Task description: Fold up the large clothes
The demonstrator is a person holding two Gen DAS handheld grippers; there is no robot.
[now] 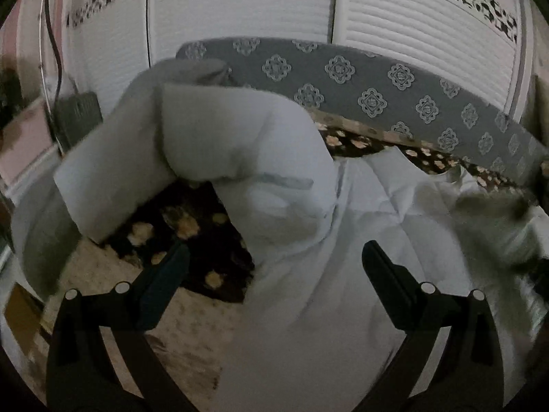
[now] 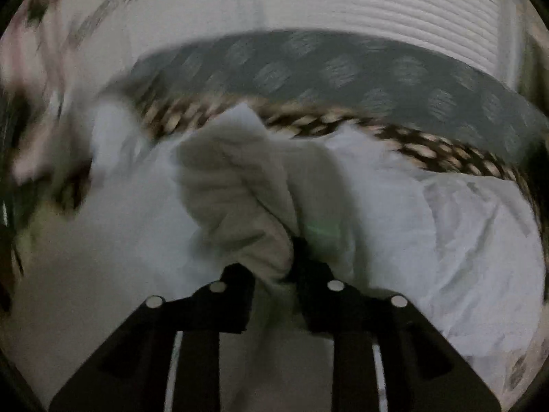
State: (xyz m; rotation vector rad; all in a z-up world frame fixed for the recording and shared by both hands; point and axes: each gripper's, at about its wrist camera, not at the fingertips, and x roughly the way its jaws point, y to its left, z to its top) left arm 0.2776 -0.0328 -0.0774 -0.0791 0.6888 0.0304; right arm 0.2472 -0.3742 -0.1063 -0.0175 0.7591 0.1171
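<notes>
A large pale blue-white garment lies spread on a bed. One sleeve is folded up and over at the left. My left gripper is open, its jaws wide apart just above the cloth, holding nothing. In the right wrist view the same garment fills the frame, blurred by motion. My right gripper is shut on a bunched fold of the garment, which rises between its fingers.
A dark floral bedspread lies under the garment. A grey patterned headboard runs along the back, with white slatted doors behind it. A dark cable hangs at the far left.
</notes>
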